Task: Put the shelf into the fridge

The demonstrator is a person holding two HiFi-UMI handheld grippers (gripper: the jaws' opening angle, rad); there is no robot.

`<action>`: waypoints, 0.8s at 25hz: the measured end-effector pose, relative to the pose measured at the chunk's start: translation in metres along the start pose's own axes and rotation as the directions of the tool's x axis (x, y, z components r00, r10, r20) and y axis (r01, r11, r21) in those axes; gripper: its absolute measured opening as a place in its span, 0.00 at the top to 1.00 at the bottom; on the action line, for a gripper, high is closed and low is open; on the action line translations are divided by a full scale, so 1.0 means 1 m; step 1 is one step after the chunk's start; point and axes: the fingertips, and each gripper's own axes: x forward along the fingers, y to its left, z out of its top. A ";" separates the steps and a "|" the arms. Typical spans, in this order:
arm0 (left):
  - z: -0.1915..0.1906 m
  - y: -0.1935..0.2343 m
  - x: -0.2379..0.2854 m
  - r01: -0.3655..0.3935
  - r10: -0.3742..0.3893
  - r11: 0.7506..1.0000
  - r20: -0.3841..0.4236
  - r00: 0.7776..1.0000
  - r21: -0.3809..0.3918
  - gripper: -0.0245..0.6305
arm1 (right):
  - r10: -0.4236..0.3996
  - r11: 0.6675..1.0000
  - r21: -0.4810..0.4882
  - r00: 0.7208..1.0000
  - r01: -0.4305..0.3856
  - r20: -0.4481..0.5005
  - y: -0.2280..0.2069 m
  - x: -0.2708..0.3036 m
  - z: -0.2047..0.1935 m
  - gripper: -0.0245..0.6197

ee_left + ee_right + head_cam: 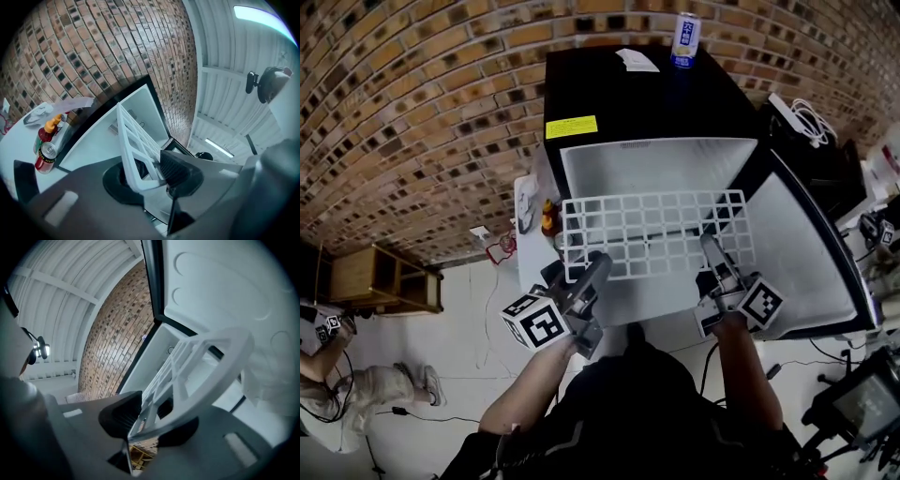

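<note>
The white grid shelf [652,232] hangs level in front of the open black fridge [619,103], its far edge at the mouth of the white interior [656,169]. My left gripper [593,269] is shut on the shelf's near left edge, and my right gripper [711,247] is shut on its near right edge. In the left gripper view the shelf [136,145] runs edge-on between the jaws of the left gripper [150,171], toward the fridge cavity [103,140]. In the right gripper view the shelf's rim [201,376] passes through the right gripper [145,416].
The fridge door [806,253] stands open to the right. A can [685,40] and a paper [636,60] lie on the fridge top. A sauce bottle [47,131] and a red can [46,157] stand on a white table left of the fridge. A wooden rack [380,279] sits at far left.
</note>
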 end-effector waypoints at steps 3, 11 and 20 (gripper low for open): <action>0.000 0.006 0.016 -0.006 0.006 1.000 0.008 1.000 -0.011 0.81 | 0.000 1.000 0.002 1.000 0.000 -0.006 -0.012 0.008 0.011 0.79; 0.003 0.027 0.045 -0.038 0.039 0.998 0.020 0.999 -0.043 0.81 | -0.005 1.000 0.015 1.000 0.006 -0.029 -0.037 0.031 0.026 0.79; 0.010 0.039 0.052 -0.064 0.066 0.996 0.040 0.997 -0.056 0.81 | -0.010 0.999 0.034 0.998 0.012 -0.056 -0.048 0.048 0.027 0.79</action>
